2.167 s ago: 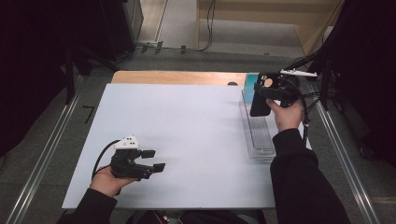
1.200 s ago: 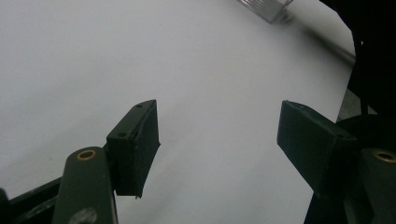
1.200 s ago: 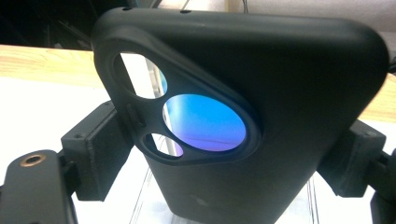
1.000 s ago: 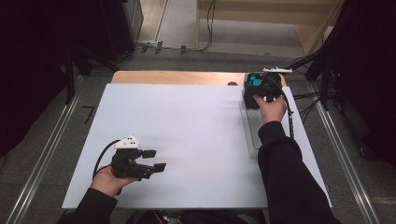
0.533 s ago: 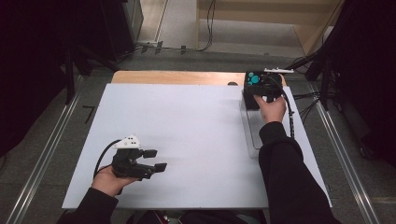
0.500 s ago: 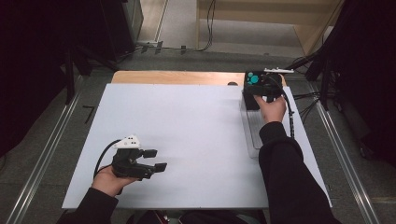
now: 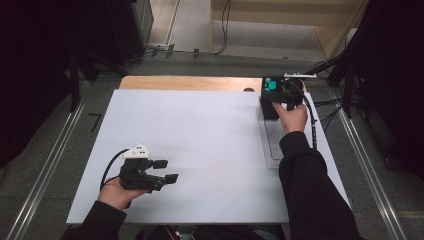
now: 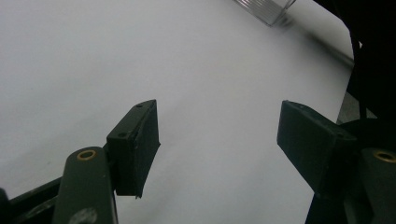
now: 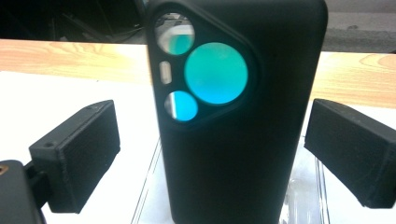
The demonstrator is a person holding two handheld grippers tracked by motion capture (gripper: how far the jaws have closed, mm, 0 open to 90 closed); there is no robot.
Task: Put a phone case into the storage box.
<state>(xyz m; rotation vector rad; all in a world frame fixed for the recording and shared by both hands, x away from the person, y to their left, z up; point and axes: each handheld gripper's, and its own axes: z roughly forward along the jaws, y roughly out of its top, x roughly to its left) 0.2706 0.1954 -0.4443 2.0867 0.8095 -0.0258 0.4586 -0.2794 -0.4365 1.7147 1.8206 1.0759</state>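
A black phone case (image 9: 238,140) with teal showing through its camera cut-outs stands upright at the far end of a clear ribbed tray (image 7: 272,142). The case (image 7: 270,102) is at the table's far right. My right gripper (image 9: 215,154) straddles it; its jaws have just been opening. There is a gap between each pad and the case, so nothing is gripped. Near the front left my left gripper (image 7: 167,170) lies low over the white tabletop (image 7: 200,125). In the left gripper view the left gripper (image 8: 219,140) is open with only bare white surface between its fingers.
A wooden board (image 7: 190,82) runs along the table's far edge behind the white sheet. Cables trail off the right gripper toward the floor at the right. Metal rails flank the table on both sides. The tray's near corner (image 8: 266,7) is at the top of the left gripper view.
Since the earliest frame my right hand has carried the black case from above the tray's middle to its far end. Over the last second neither hand has shifted.
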